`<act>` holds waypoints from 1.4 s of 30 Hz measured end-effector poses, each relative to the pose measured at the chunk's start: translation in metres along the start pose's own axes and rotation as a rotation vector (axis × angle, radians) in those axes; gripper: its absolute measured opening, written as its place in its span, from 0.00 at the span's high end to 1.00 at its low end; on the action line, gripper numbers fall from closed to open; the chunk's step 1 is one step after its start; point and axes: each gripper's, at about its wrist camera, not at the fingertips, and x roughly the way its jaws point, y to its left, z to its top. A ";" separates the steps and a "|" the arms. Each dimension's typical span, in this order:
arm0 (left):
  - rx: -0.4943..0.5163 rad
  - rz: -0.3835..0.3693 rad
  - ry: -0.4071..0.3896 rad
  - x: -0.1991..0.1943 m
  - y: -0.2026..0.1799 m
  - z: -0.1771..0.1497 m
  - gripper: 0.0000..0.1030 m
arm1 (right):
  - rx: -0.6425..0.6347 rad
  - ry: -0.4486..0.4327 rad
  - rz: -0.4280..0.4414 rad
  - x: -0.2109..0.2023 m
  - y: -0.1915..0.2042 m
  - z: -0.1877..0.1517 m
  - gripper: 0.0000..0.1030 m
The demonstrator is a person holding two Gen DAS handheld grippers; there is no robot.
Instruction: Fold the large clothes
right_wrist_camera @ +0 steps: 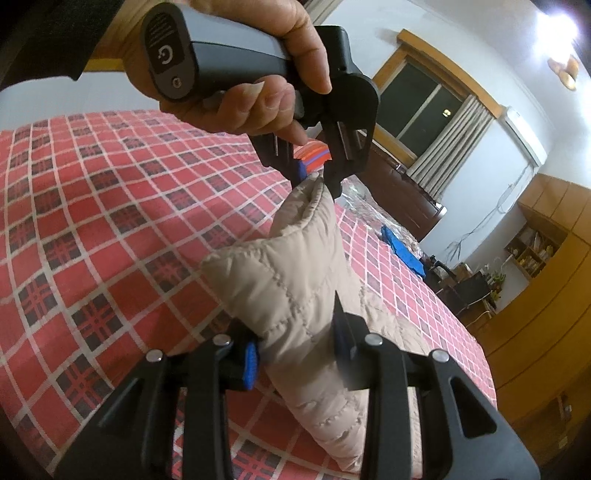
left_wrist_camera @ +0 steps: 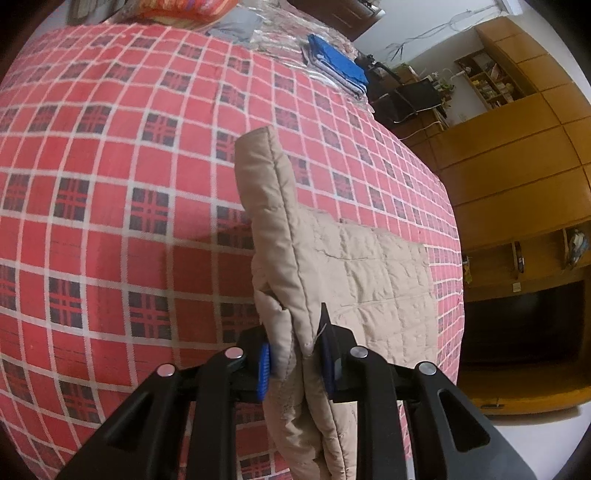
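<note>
- Beige quilted jacket [left_wrist_camera: 373,280] lies partly on the red checked bedspread [left_wrist_camera: 110,221], toward its right edge, with one padded fold lifted off the bed.
- Left gripper [left_wrist_camera: 297,363] has its blue-padded fingers [left_wrist_camera: 263,363] pressed onto a thick bunch of the jacket's stitched edge; the fabric rises past them and stands upright over the bedspread.
- Right gripper [right_wrist_camera: 295,363] likewise pinches a puffy fold of the jacket [right_wrist_camera: 280,280] between its fingers, the cloth bulging out above them.
- From the right wrist view, the left gripper [right_wrist_camera: 316,175] shows farther off, pinching the top tip of the same raised fold, so the cloth hangs between the two grippers.
- A hand [right_wrist_camera: 258,74] wraps the grey handle of that left gripper, with a dark sleeve behind it.
- At the far end of the bed lie a blue folded cloth [left_wrist_camera: 338,59] and an orange striped pillow [left_wrist_camera: 177,11].
- Wooden cabinets [left_wrist_camera: 517,147] stand to the right of the bed.
</note>
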 end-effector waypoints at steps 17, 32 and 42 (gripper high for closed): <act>0.072 0.052 -0.030 -0.010 -0.068 0.004 0.80 | 0.121 -0.066 -0.014 -0.025 -0.045 -0.007 0.70; 0.134 0.076 -0.037 0.004 -0.134 0.007 0.81 | 0.232 -0.092 -0.017 -0.034 -0.092 -0.026 0.75; 0.187 0.100 -0.031 0.024 -0.186 0.003 0.83 | 0.290 -0.101 -0.032 -0.040 -0.125 -0.049 0.76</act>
